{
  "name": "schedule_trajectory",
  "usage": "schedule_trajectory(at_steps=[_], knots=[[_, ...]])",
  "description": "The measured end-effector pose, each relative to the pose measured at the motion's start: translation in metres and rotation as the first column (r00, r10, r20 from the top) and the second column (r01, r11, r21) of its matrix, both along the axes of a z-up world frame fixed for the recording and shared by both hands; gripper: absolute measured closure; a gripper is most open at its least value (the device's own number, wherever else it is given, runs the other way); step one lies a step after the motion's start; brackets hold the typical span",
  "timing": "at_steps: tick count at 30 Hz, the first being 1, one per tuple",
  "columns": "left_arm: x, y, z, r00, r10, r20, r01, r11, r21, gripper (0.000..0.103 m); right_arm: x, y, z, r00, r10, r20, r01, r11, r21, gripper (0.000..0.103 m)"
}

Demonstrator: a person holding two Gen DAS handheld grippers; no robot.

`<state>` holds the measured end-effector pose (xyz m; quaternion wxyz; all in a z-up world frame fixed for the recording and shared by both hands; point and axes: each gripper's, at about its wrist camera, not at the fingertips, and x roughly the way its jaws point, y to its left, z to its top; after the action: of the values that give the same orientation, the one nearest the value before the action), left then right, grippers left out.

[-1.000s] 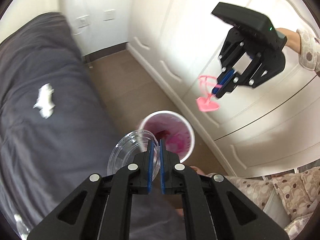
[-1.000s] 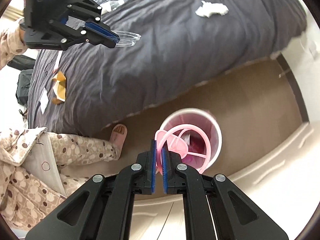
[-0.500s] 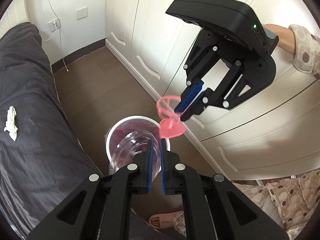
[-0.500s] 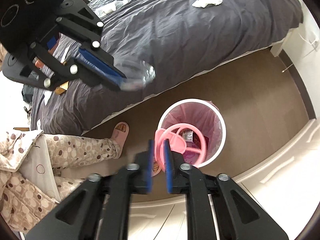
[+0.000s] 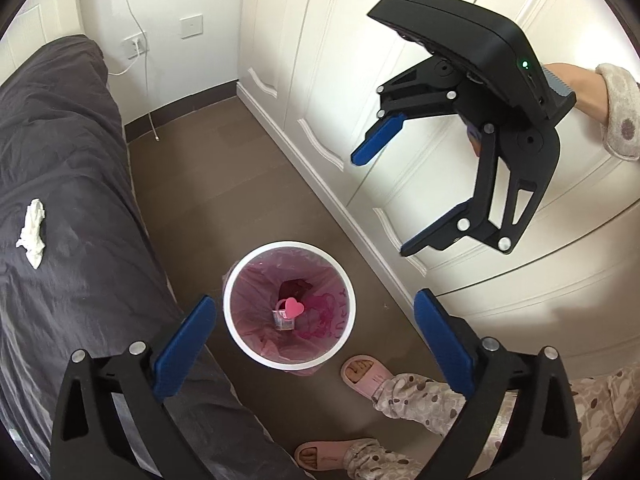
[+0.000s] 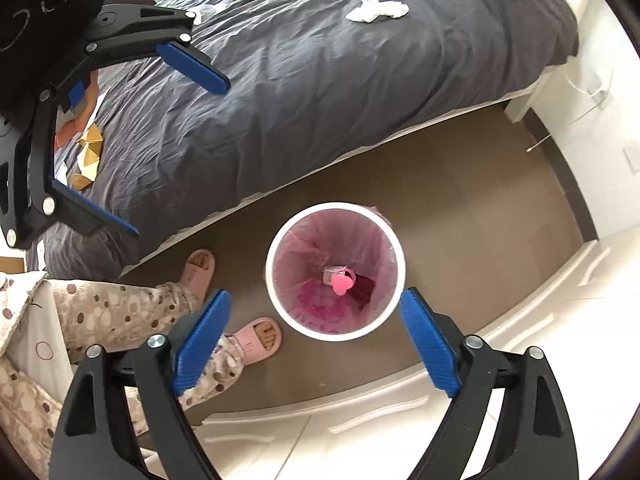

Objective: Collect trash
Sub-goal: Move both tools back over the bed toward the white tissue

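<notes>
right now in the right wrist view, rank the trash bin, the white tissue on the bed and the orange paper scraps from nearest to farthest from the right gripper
1. Trash bin: directly below the open right gripper, on the floor between its fingers.
2. Orange paper scraps: far left on the dark bed cover, behind the left gripper.
3. White tissue: top of the view, on the far part of the bed.

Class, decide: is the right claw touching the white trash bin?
Apart. In the left wrist view, the right claw hangs open in the air, with floor and wardrobe visible between it and the white trash bin below.
</notes>
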<state>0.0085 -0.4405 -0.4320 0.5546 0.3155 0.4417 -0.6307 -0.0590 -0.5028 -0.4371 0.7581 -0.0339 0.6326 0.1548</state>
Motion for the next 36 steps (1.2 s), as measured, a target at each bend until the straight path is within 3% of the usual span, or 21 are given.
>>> schedule_trajectory(at_steps=[3, 19, 28, 36], knots=[[0.007, 0.003, 0.004, 1.0, 0.019, 0.006, -0.019, 1.0, 0.001, 0.005, 0.006, -0.005, 0.004, 1.0, -0.007, 0.0, 0.007, 0.999, -0.04, 0.013], [0.049, 0.041, 0.038, 0.988, 0.131, 0.078, -0.13, 0.991, -0.017, 0.005, 0.041, 0.0, 0.044, 0.993, 0.113, 0.027, -0.11, 0.989, -0.098, 0.011], [0.073, 0.082, 0.067, 0.975, 0.179, 0.134, -0.173, 0.984, -0.05, 0.005, 0.071, 0.037, 0.082, 0.976, 0.216, 0.021, -0.211, 0.967, -0.144, 0.011], [0.134, 0.155, 0.083, 0.96, 0.241, 0.139, -0.235, 0.97, -0.061, 0.005, 0.142, 0.085, 0.116, 0.973, 0.227, 0.042, -0.218, 0.963, -0.158, 0.011]])
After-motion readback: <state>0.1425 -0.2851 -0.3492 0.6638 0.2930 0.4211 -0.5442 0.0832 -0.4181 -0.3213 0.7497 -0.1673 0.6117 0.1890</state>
